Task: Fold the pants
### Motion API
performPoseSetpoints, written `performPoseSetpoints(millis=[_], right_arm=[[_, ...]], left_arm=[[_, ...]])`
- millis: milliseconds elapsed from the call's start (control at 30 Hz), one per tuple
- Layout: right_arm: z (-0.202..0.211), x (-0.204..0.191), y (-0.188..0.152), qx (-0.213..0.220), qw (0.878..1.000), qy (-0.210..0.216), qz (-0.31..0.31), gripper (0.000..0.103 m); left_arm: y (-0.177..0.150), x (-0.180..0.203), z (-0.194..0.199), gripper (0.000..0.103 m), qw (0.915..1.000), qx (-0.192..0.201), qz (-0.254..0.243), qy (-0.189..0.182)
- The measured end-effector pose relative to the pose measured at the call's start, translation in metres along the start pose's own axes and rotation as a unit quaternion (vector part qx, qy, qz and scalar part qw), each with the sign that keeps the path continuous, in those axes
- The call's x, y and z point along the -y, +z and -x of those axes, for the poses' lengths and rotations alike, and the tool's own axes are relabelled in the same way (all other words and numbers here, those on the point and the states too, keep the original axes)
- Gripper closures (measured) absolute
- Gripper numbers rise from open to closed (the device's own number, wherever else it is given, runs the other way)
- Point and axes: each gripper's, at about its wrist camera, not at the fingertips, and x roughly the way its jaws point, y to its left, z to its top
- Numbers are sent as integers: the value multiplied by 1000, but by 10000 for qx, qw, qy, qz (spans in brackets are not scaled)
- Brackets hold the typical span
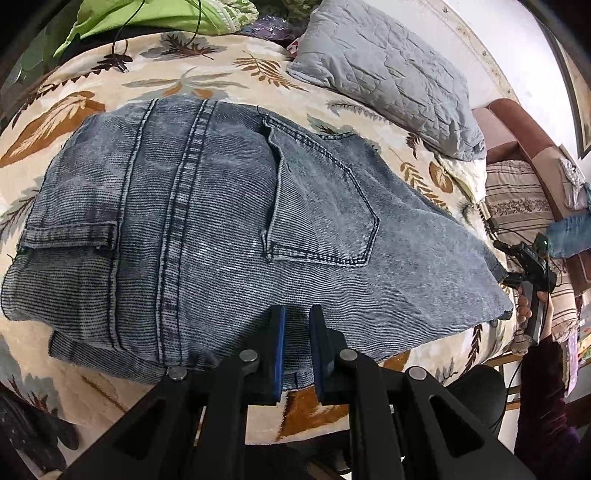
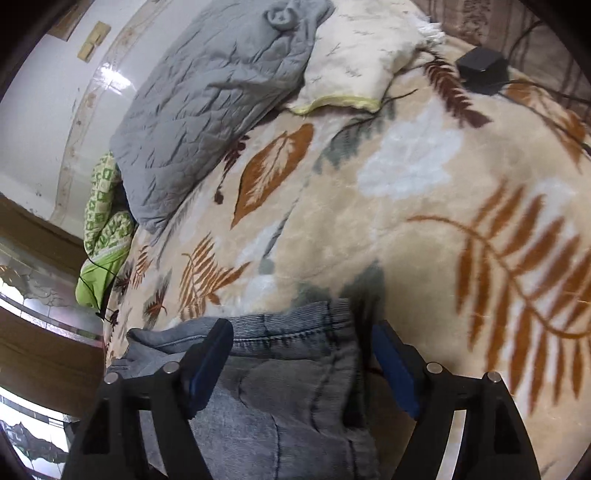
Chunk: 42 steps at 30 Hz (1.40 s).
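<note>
We had the pants [image 1: 207, 229] lying folded into a compact stack on the leaf-print blanket [image 1: 177, 77], our left gripper [image 1: 297, 354] pinching its near edge, our right gripper [image 2: 301, 373] spread wide over an end, only releasing and tidying seemingly left.

Left wrist cam: sits close above the folded, faded blue-grey denim pants [image 1: 207, 221], angled steeply down across the beige leaf-print fleece blanket [image 1: 207, 74] toward the grey quilted pillow [image 1: 388, 74] and white wall. Right wrist cam: closer still, at the pants' edge [image 2: 288, 369], also tilted down. Shared: pants, blanket [image 2: 406, 221], pillow [image 2: 207, 96], crumpled green patterned bedding [image 1: 155, 18] [image 2: 107, 229].
</note>
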Motion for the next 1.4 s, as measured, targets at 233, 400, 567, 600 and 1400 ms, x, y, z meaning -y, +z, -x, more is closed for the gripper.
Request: performPoseSetpoints(millis=[233, 400, 567, 600, 1400], right_arm=[[-22, -11, 2, -139, 9969, -656, 404, 78], [12, -19, 12, 568, 9968, -347, 447, 84], [50, -30, 25, 1580, 9832, -717, 566, 86], [53, -25, 27, 1630, 9827, -717, 514, 86], [14, -7, -13, -222, 9955, -759, 516, 84]], left_arm=[[2, 1, -2, 91, 10000, 28, 48, 40], [6, 6, 2, 90, 9998, 104, 42, 137], [7, 9, 1, 89, 9997, 124, 14, 208], [7, 9, 0, 89, 9997, 125, 19, 205], [9, 9, 5, 76, 9989, 285, -104, 347]])
